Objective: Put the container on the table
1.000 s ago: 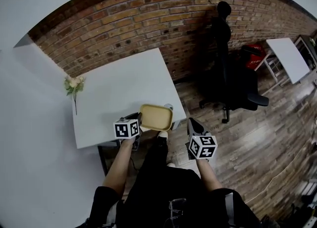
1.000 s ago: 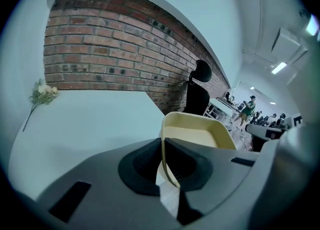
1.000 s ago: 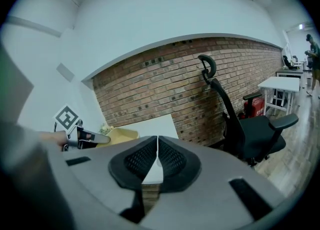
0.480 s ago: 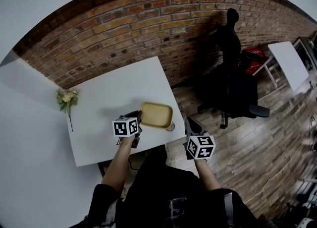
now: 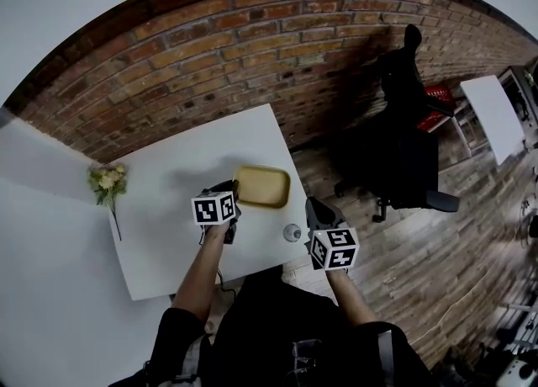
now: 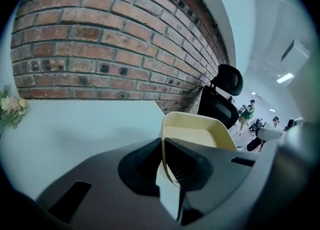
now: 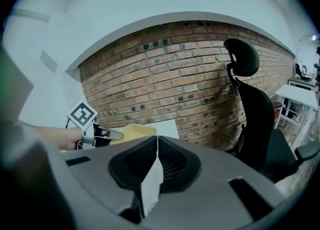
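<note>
Container (image 5: 262, 186) | rim clamped in left claw (image 6: 167, 170) | underside hidden

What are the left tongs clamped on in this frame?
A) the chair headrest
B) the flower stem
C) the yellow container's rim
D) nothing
C: the left gripper view shows the left tongs shut on the near rim of the yellow container.

Dim, even light; fisheye-warped edges.
</note>
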Demonstrator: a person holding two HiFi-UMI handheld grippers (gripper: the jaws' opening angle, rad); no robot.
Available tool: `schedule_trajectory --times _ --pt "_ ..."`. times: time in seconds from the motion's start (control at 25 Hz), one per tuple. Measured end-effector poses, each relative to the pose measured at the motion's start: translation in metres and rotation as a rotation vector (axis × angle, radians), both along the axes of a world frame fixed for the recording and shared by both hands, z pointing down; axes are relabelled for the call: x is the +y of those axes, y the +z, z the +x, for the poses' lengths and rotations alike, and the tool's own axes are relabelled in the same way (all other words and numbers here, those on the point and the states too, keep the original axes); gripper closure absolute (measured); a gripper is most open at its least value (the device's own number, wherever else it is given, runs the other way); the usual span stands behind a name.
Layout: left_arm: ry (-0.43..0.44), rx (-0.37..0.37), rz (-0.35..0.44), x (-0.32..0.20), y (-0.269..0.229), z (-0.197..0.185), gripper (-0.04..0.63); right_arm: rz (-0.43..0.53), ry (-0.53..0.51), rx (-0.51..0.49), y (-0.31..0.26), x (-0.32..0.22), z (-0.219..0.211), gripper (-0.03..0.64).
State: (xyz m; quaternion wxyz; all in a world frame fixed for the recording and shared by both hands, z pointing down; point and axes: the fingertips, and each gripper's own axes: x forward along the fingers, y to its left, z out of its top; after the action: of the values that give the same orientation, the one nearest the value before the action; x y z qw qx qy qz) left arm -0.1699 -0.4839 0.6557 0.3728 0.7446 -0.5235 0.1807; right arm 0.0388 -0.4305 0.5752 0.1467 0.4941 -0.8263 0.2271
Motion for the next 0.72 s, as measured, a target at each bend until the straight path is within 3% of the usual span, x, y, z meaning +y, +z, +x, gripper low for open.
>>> schedule_trajectory --times 0.44,0.72 --pt "-0.123 0.035 -0.015 -0.082 0.017 -0.029 0.567 0.003 -0.034 0.008 -0.009 -0.073 -0.035 0.592" --pt "-0.208 0.009 -0.015 -0.124 0.028 -0.042 0.566 -0.005 -0.026 -0.016 -0.01 -0.112 -0.047 0.592"
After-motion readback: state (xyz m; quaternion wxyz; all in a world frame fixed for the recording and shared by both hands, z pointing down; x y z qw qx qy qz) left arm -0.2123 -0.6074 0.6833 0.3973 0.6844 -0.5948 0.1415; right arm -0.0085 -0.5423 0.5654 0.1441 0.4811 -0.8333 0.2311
